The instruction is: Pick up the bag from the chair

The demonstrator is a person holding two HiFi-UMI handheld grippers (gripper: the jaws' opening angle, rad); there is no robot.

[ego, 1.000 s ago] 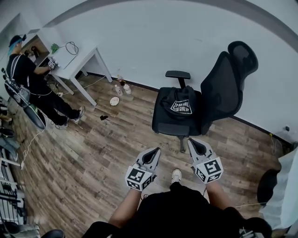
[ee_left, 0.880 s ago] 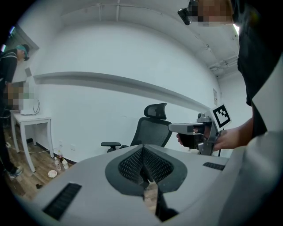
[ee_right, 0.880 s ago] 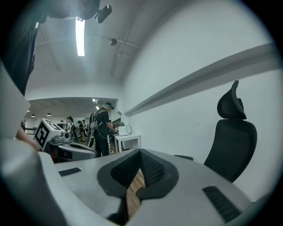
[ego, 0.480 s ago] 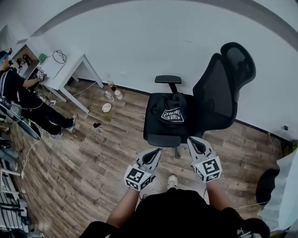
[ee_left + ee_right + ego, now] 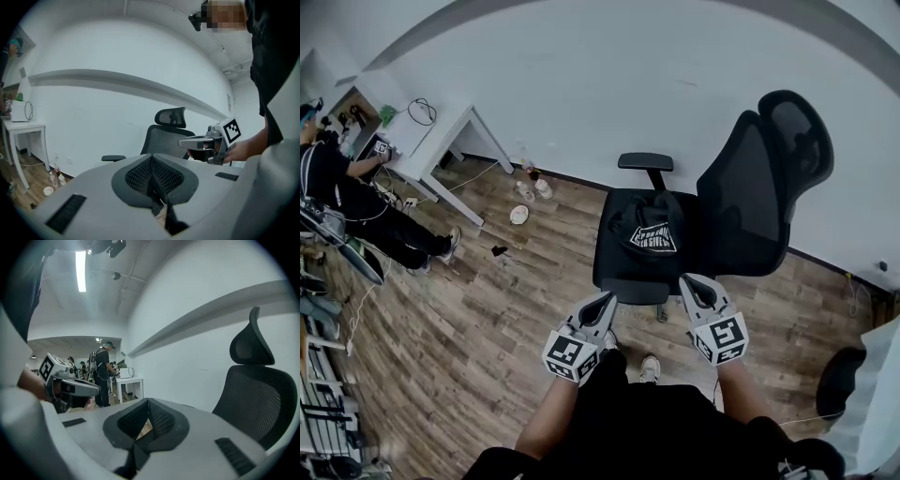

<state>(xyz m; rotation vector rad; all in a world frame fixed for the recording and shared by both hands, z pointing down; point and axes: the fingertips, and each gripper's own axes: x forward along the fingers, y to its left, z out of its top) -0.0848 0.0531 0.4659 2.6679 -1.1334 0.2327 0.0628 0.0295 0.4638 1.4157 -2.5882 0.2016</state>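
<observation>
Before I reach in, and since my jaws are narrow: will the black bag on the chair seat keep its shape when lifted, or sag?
Probably sag: the bag lies slumped and creased on the chair seat, so it looks like soft fabric. It looks fairly flat, so likely light. A raised fold should pinch easily.

A white table (image 5: 441,141) stands against the white wall (image 5: 609,84) at ten o'clock in the head view, a black cable loop (image 5: 420,112) and a small green item (image 5: 387,116) on its top. A person in dark clothes (image 5: 347,202) works at its far end, at nine o'clock. On the wood-plank floor (image 5: 469,319) near eleven o'clock, two small bottles (image 5: 534,188) stand by the wall beside a pale round dish (image 5: 518,215); a small dark object (image 5: 498,250) lies just below them. A ceiling strip light (image 5: 81,270) glows at eleven o'clock in the right gripper view.
</observation>
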